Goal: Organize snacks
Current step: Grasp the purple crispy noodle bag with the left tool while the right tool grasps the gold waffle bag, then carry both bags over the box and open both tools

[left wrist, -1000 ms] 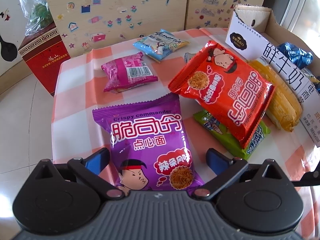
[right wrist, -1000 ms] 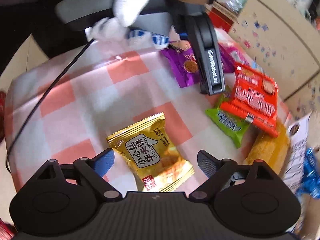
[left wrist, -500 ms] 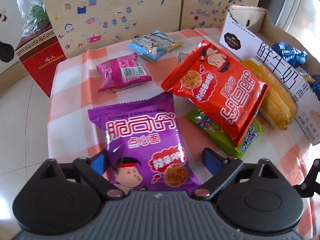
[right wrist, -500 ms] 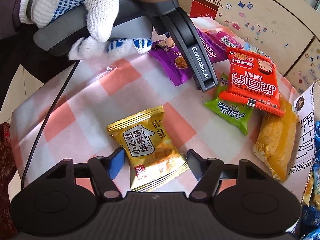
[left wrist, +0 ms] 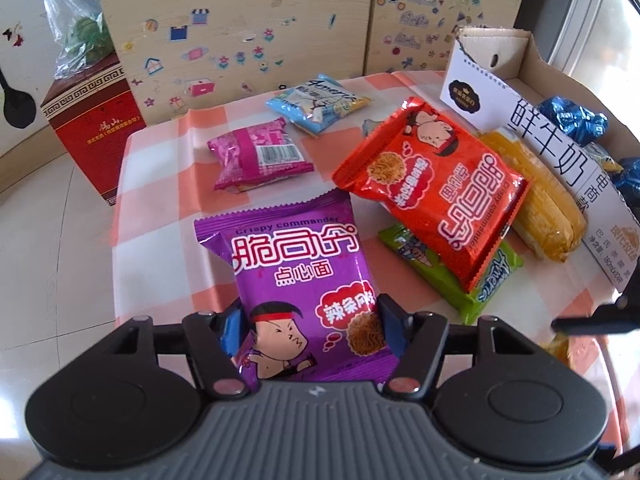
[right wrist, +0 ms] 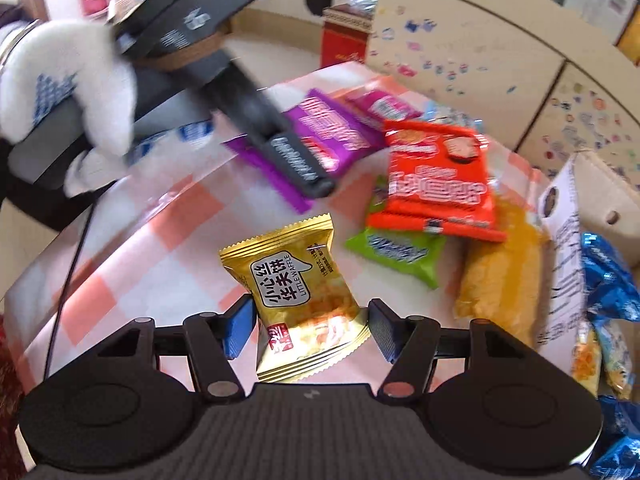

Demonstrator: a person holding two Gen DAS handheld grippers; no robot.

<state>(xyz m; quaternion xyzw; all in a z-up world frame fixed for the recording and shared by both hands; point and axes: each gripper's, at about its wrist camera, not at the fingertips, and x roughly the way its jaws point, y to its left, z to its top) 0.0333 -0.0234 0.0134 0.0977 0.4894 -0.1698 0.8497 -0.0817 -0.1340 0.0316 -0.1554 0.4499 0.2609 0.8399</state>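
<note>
My left gripper (left wrist: 310,330) is shut on the purple noodle snack packet (left wrist: 296,280) and holds its near end, lifted off the checked tablecloth (left wrist: 160,208). My right gripper (right wrist: 306,330) is shut on the gold waffle packet (right wrist: 296,288), which is raised above the cloth. On the table lie a red noodle packet (left wrist: 436,192), a green packet (left wrist: 460,276) under it, a yellow packet (left wrist: 540,204), a pink packet (left wrist: 256,156) and a light blue packet (left wrist: 320,102). The left gripper and gloved hand (right wrist: 80,92) also show in the right wrist view.
A cardboard box (left wrist: 532,80) at the right holds blue wrapped snacks (left wrist: 576,120). A red carton (left wrist: 92,120) with a plastic bag on top stands on the floor at the left. A stickered cabinet (left wrist: 240,20) is behind the table.
Both grippers closed from open onto their packets. The purple packet and the gold packet have risen off the cloth, and the right view has swung up toward the box.
</note>
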